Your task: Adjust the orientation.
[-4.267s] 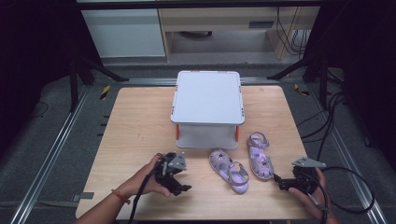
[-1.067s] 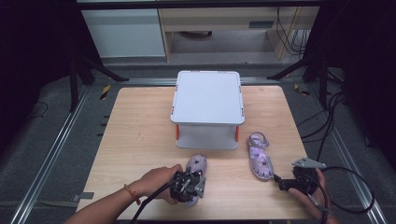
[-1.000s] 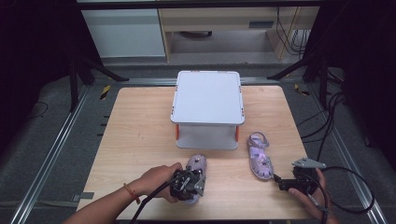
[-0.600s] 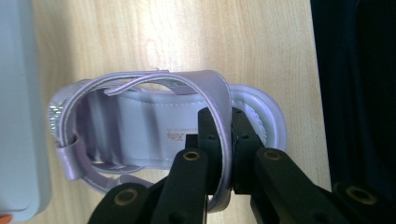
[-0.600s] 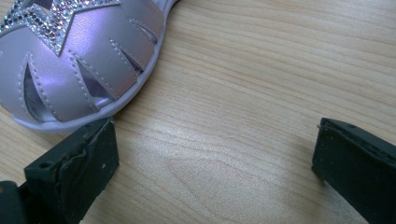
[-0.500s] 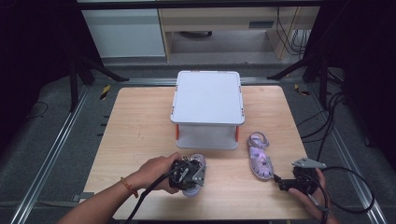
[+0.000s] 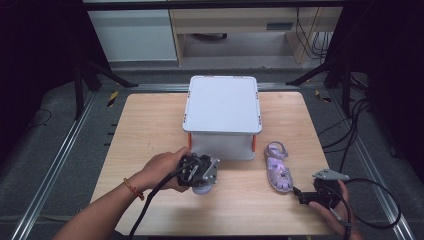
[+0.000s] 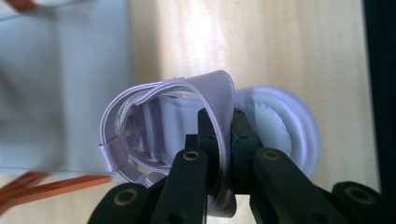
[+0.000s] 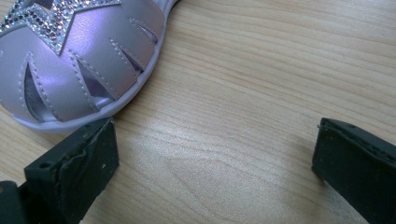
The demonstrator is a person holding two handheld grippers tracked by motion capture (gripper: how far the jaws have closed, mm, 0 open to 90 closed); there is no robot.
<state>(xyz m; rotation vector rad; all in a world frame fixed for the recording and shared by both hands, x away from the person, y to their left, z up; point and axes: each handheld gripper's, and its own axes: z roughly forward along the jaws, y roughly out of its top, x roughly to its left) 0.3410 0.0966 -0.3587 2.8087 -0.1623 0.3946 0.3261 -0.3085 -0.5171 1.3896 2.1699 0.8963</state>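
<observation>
A lilac sandal point(image 8: 280, 121) hangs just above the table, and my left gripper point(image 8: 224, 126) is shut on its ankle strap. From above, that gripper point(image 7: 201, 172) sits in front of the white box, with the sandal's sole point(image 7: 201, 190) peeking out below it. The second lilac sandal point(image 7: 278, 167) lies flat at the right, and its sparkly toe point(image 9: 70, 60) is at the upper left of the right gripper view. My right gripper point(image 9: 217, 158) is open on the wood beside that toe, with nothing between the jaws. The high view has this gripper point(image 7: 302, 196) near the front right.
A white lidded box point(image 7: 222, 107) with orange latches stands in the middle of the wooden table point(image 7: 145, 130); its wall point(image 8: 60, 93) is close to the held sandal. Cables trail off the table's right side. Metal rails run along both sides.
My left gripper has risen and moved a little toward the box, carrying the sandal off the table. The right gripper and the other sandal have stayed put.
</observation>
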